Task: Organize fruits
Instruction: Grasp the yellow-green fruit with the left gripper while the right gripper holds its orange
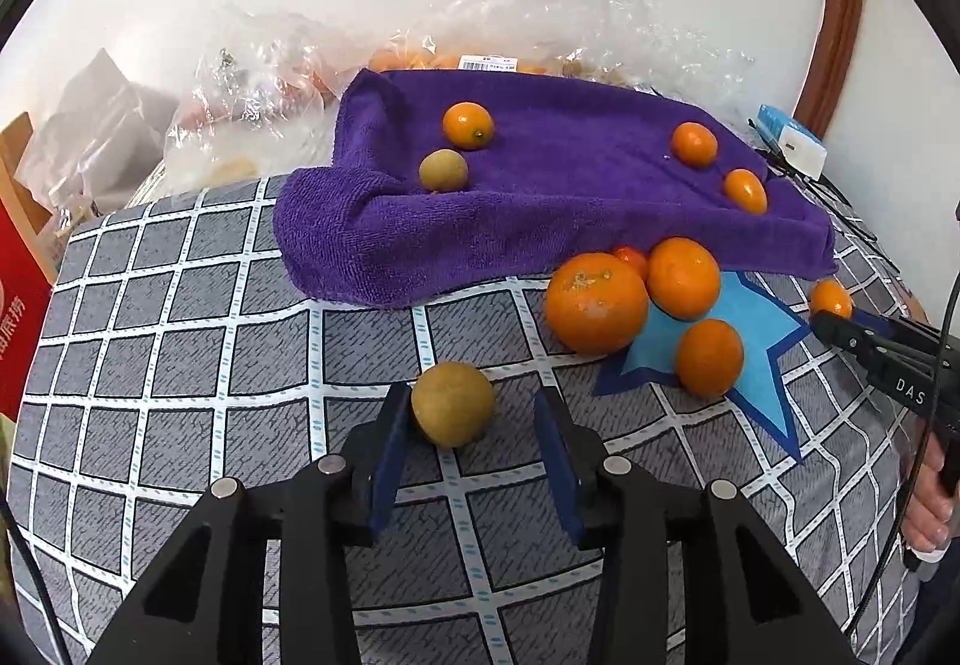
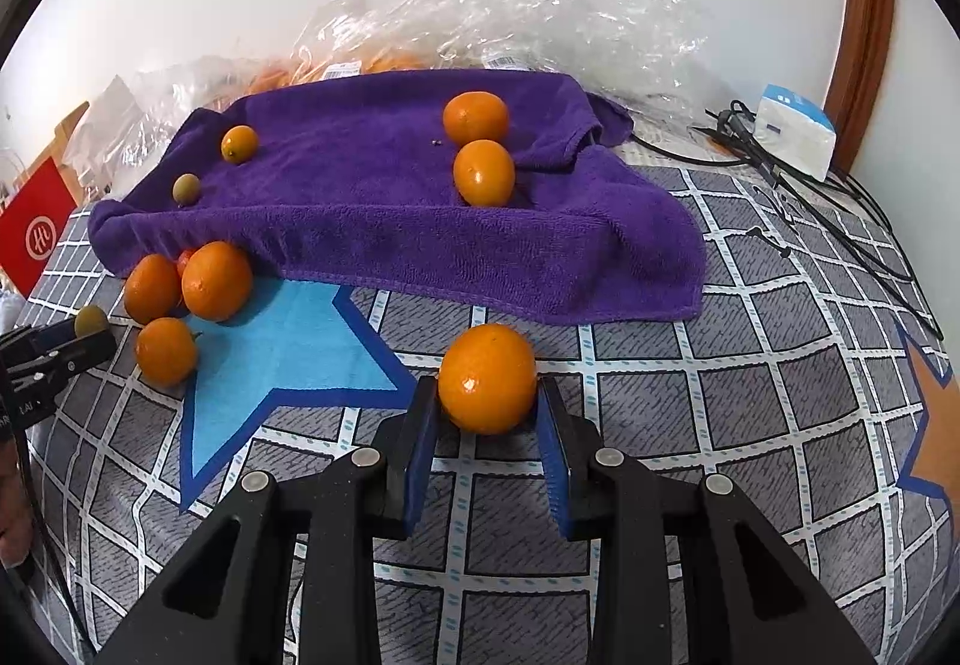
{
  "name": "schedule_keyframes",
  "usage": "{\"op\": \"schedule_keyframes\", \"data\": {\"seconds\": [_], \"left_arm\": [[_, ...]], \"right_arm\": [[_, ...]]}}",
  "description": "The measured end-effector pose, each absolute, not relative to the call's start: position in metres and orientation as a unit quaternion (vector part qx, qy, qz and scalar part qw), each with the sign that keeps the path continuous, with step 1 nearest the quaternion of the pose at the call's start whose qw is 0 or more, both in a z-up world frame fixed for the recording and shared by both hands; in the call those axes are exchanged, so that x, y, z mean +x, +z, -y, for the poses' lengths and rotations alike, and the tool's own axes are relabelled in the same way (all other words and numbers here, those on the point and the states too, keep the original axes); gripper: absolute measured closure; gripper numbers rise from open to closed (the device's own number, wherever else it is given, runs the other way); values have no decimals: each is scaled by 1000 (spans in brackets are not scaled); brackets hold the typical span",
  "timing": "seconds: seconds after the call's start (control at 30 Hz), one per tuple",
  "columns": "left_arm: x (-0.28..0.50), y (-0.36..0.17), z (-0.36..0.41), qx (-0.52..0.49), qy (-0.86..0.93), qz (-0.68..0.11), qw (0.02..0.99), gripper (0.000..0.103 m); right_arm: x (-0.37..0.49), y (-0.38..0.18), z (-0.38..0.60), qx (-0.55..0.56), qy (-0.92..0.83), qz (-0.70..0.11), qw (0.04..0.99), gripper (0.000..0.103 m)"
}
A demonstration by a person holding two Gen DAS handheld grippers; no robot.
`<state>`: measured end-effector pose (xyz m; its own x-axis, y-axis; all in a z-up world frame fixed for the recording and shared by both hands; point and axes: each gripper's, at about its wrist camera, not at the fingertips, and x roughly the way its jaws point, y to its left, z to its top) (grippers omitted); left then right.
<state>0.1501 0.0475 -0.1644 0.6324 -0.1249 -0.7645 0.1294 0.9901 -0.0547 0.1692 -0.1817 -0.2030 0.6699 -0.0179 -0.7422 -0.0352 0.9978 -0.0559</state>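
your left tongs [image 1: 474,419] stand apart on the bed [image 1: 180,305], the greenish fruit [image 1: 453,404] against their left pad only, while your right tongs [image 2: 487,413] clamp an orange [image 2: 487,378] near the purple towel [image 2: 372,209].

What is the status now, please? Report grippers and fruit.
Left gripper open, greenish fruit against its left finger only. Right gripper shut on orange. Four fruits on towel. Nothing in the way.
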Motion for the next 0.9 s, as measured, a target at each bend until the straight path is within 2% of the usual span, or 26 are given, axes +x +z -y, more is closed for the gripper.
{"op": "schedule_keyframes", "data": {"seconds": [0.27, 0.3, 0.37, 0.9], "left_arm": [[150, -163, -52, -4, -70, -422, 904, 64], [149, -163, -52, -3, -67, -421, 905, 65], [149, -162, -56, -11, -58, -420, 906, 77], [123, -141, -74, -67, -66, -342, 935, 77]], "right_arm": [[171, -203, 186, -19, 8, -409, 912, 70], [171, -203, 185, -19, 8, -410, 912, 70], [171, -203, 185, -19, 9, -410, 912, 69], [157, -192, 184, -15, 16, -369, 929, 71]]}}
